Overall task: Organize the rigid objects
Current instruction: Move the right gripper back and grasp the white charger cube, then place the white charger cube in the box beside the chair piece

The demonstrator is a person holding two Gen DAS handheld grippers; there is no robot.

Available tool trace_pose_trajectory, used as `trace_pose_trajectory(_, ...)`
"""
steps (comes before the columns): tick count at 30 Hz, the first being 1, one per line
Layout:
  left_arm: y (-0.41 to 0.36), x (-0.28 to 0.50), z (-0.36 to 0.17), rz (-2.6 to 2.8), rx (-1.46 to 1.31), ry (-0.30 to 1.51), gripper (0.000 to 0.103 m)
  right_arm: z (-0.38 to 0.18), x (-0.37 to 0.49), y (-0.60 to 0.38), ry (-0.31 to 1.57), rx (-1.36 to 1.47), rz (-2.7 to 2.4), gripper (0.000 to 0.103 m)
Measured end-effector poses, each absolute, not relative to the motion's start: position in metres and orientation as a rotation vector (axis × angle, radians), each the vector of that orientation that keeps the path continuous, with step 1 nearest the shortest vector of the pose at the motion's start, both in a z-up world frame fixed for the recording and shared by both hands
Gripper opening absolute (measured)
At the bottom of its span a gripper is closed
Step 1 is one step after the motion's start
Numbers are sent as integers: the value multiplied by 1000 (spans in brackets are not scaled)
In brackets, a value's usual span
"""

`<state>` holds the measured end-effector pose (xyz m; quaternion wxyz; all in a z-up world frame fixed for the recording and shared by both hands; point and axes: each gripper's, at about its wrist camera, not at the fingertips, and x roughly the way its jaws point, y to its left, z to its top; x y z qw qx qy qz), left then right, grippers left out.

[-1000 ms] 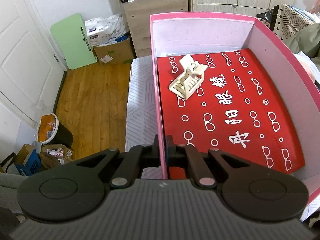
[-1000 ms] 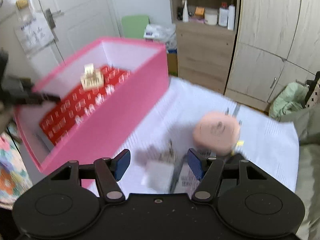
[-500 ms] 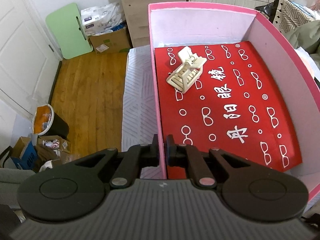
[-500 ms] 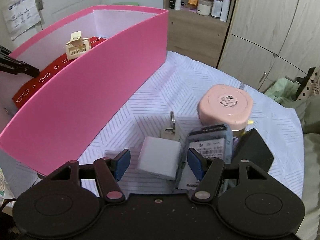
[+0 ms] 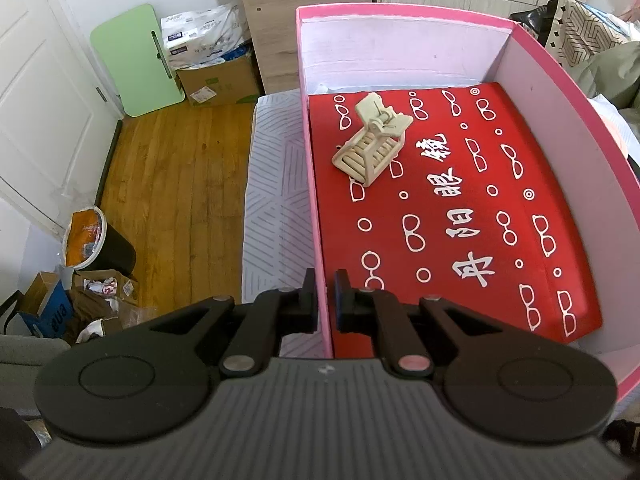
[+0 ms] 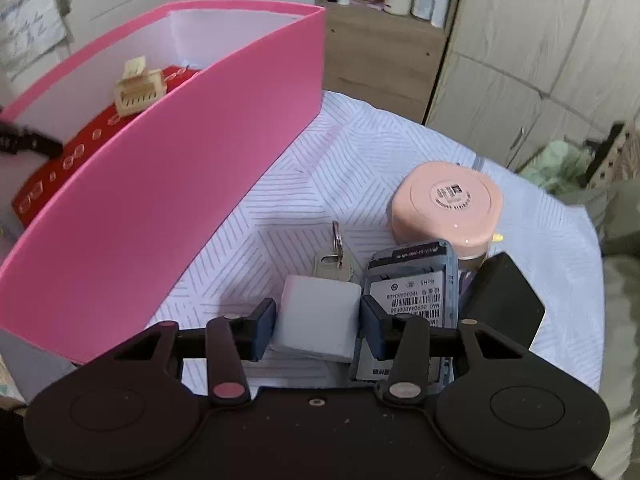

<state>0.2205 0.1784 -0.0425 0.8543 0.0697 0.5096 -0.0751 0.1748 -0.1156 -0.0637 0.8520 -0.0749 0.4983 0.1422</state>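
Left wrist view: the left tool (image 5: 325,300) is clamped on the left wall of the pink box (image 5: 560,92), one finger outside and one inside. The box floor carries a red printed sheet (image 5: 460,216). A cream hair clip (image 5: 372,140) lies on the sheet toward the far left corner of the box. The box stands on a white patterned cloth (image 5: 276,184) covering the surface.

Right wrist view: the right tool (image 6: 318,326) has just been closing, and a white cube (image 6: 316,316) sits between its blue pads; the pads stand at the cube's sides, though whether they press it cannot be told. A key (image 6: 334,260) lies just beyond the cube. A grey device (image 6: 412,284) with a barcode label lies beside the cube on the right, a black block (image 6: 502,300) further right. A round pink case (image 6: 446,208) rests behind them. The box (image 6: 180,200) stands to the left, with the clip (image 6: 138,90) inside.
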Motion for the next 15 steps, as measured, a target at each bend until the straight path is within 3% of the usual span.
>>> trace_pose_trajectory(7, 178, 222, -42, -156, 148, 1078, 6, -45, 171, -126, 1019, -81, 310, 51)
trace_pose_trajectory(15, 178, 223, -43, -152, 146, 1088, 6, 11, 175, -126, 852, -89, 341, 51)
